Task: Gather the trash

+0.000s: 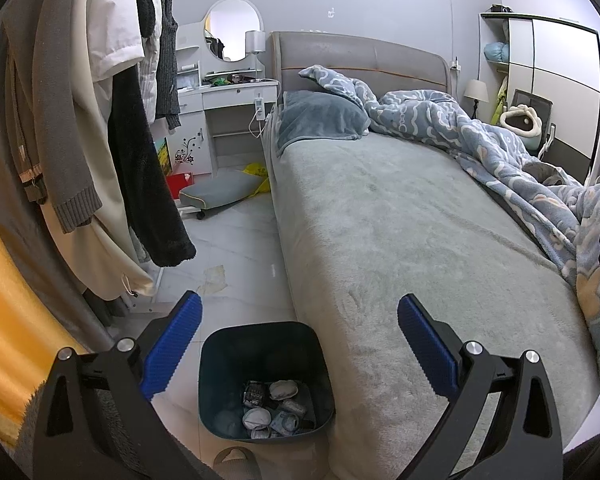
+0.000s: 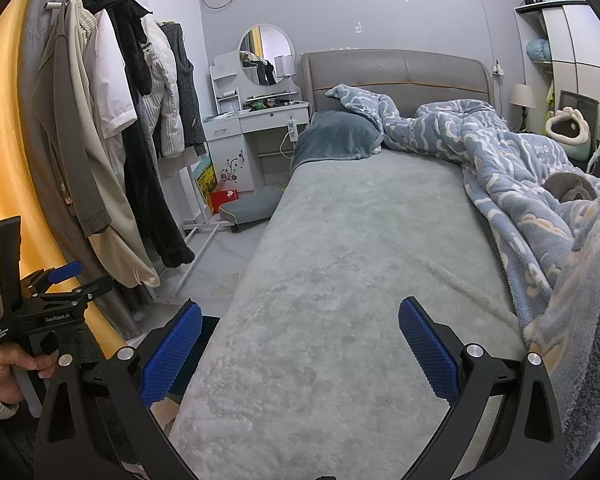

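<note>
A dark blue trash bin (image 1: pixel 220 380) stands on the floor beside the bed and holds several crumpled wrappers and tissues (image 1: pixel 272 408). My left gripper (image 1: pixel 300 320) is open and empty, hovering above the bin. A crumpled paper scrap (image 1: pixel 216 278) lies on the floor past the bin, and a yellow bag (image 1: pixel 258 176) lies near the desk. My right gripper (image 2: pixel 300 324) is open and empty over the grey bedspread (image 2: pixel 340 280). The left gripper also shows at the left edge of the right wrist view (image 2: pixel 66 274), held in a hand.
A clothes rack with hanging coats (image 1: pixel 100 120) lines the left side. A white vanity desk (image 1: pixel 220 96), a wheeled grey cushion stool (image 1: pixel 216 194) and a red box (image 1: pixel 178 182) stand at the far end of the aisle. A blue patterned blanket (image 2: pixel 520 168) is heaped on the bed's right side.
</note>
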A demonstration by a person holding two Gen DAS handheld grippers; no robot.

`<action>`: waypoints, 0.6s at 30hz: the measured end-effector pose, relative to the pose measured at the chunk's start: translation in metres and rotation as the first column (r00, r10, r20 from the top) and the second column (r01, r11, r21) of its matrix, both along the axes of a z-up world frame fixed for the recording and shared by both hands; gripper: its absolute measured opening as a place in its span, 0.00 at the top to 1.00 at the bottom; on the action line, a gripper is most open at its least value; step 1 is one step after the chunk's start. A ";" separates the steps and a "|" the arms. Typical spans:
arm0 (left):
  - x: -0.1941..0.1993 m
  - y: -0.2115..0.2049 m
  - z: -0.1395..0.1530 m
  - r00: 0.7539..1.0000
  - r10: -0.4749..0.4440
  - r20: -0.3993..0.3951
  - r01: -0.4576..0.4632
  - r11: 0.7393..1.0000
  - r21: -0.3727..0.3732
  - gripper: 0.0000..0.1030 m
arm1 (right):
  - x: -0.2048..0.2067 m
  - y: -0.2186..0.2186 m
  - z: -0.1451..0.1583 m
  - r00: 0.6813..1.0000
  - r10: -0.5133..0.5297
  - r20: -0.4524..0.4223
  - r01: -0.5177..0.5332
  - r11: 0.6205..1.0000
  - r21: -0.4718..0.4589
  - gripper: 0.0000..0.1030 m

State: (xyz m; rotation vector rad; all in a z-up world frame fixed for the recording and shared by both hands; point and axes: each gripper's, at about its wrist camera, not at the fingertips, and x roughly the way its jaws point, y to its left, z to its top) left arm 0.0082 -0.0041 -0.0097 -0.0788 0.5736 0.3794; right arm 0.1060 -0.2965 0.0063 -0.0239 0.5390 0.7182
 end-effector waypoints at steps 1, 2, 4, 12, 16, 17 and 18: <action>0.000 0.000 0.000 1.000 0.000 0.000 0.000 1.000 0.001 0.03 | 0.000 0.000 0.000 1.000 0.001 0.000 -0.001 1.000 -0.001 0.03; 0.000 0.000 0.000 1.000 0.000 0.000 0.000 1.000 0.002 0.03 | 0.000 0.000 0.000 1.000 0.000 0.000 0.000 1.000 -0.002 0.03; 0.000 0.000 0.000 1.000 -0.001 0.000 0.001 1.000 0.000 0.03 | 0.000 0.000 0.000 1.000 0.000 0.000 0.000 1.000 -0.002 0.03; 0.000 0.002 -0.001 1.000 -0.001 -0.003 0.001 1.000 0.000 0.03 | 0.000 0.000 0.000 1.000 0.000 0.000 0.000 1.000 -0.003 0.03; 0.000 0.002 -0.001 1.000 -0.001 -0.003 0.001 1.000 0.000 0.03 | 0.000 0.001 0.000 1.000 0.000 -0.001 0.000 1.000 -0.001 0.03; 0.000 0.002 -0.001 1.000 -0.002 -0.004 0.002 1.000 0.000 0.03 | 0.000 0.001 0.000 1.000 -0.001 -0.001 0.001 1.000 -0.002 0.03; 0.000 0.003 -0.001 1.000 -0.002 -0.004 0.002 1.000 0.000 0.03 | 0.000 0.001 0.000 1.000 -0.001 -0.001 0.001 1.000 -0.003 0.03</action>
